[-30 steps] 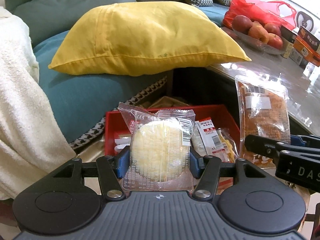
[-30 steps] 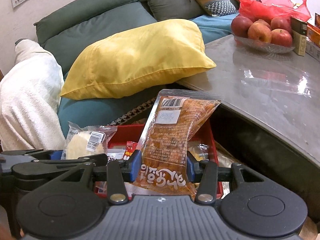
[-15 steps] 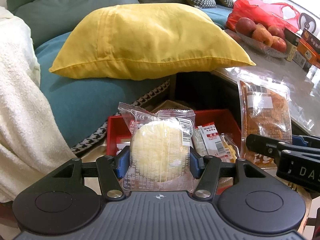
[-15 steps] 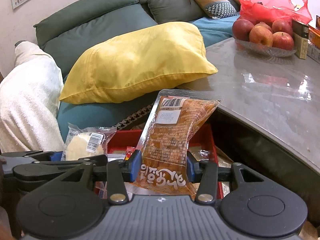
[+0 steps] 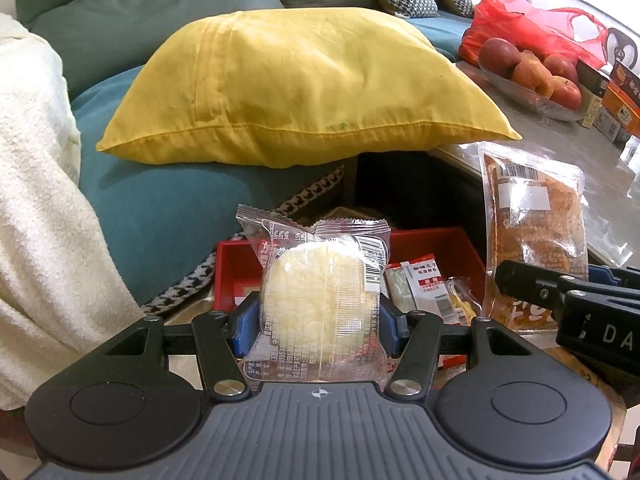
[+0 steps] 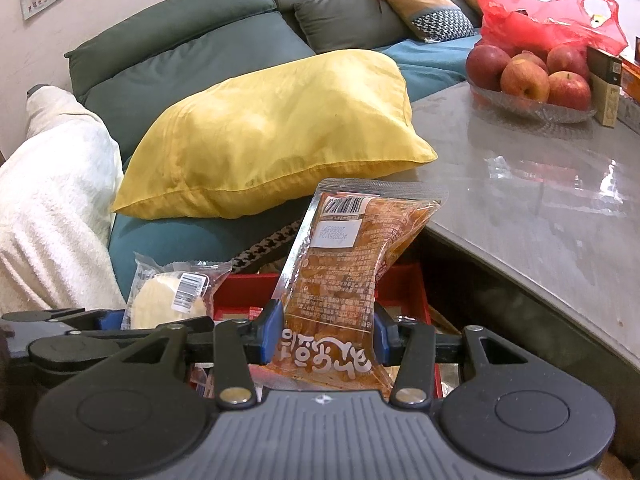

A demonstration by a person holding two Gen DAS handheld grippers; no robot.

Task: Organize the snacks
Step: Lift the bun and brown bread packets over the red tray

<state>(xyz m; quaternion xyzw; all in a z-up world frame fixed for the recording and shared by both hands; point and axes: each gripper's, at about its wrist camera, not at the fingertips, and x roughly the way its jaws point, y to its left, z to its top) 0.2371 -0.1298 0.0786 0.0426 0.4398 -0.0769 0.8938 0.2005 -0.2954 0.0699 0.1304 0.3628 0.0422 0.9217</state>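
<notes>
Snacks fill both grippers above a red tray point(image 5: 436, 240) that sits low beside the sofa, under the rounded edge of the grey surface point(image 6: 540, 184). The left gripper point(image 5: 318, 320) has its jaws pinching a clear-wrapped pale round cake point(image 5: 320, 304), held upright over the tray's near side. The right gripper point(image 6: 328, 328) has its jaws clamped on the lower part of an orange snack packet point(image 6: 344, 276), which stands tilted with its barcode end uppermost, close by the surface's edge. Small sachets point(image 5: 428, 284) lie loose in the tray. A yellow pillow point(image 6: 272, 136) rests on the teal sofa seat, its corner reaching the surface's edge. At the surface's far edge stands a glass bowl of apples point(image 6: 528, 76), with a red plastic bag point(image 6: 552, 24) behind it.
</notes>
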